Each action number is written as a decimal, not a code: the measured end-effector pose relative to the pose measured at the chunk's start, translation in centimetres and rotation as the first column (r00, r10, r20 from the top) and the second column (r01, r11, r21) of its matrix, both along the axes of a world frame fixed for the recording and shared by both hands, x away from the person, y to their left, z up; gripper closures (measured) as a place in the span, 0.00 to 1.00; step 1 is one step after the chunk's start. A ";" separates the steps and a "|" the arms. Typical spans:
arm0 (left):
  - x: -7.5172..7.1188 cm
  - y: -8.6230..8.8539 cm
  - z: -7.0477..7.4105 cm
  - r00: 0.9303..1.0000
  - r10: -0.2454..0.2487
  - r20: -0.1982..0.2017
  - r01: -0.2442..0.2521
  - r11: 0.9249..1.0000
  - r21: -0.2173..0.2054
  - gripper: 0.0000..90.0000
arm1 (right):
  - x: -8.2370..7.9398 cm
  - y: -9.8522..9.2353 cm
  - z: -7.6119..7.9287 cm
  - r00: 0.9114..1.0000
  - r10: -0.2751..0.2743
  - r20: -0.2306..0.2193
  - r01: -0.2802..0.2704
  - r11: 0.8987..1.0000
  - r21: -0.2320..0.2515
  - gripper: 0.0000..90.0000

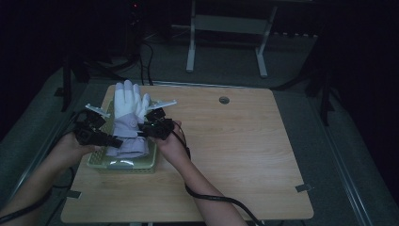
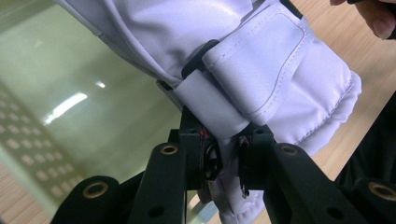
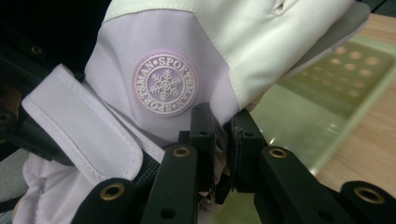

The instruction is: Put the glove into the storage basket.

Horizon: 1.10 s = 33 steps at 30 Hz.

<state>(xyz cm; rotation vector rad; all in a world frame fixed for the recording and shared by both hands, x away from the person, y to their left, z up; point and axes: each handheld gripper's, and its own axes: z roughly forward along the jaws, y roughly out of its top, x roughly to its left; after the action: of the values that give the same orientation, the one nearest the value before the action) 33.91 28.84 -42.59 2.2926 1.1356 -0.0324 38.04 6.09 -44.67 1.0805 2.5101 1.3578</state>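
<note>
over wooden table point(image 1: 235, 141), both grippers pinch the white glove point(image 1: 128, 117) above green basket point(image 1: 141, 165): left gripper point(image 2: 223, 154) and right gripper point(image 3: 219, 140) closed on its cuff.

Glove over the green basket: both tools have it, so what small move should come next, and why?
Probably lower it. The left tool and right tool are each shut on the cuff end of the white and lilac glove, one from each side. It hangs above the green basket, fingers pointing to the table's far edge. Easing both hands down together should lay it in the basket.
</note>
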 end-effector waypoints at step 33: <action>2.7 -0.7 -8.8 0.976 0.064 -0.207 -0.045 0.994 0.099 0.82 | 1.1 3.0 -7.0 0.991 -0.056 -0.118 0.025 0.967 -0.252 0.89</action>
<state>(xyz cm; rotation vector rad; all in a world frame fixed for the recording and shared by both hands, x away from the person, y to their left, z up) 36.63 28.12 -51.37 2.3827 1.3315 -0.2093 39.19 9.13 -51.69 1.1865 2.6387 0.9570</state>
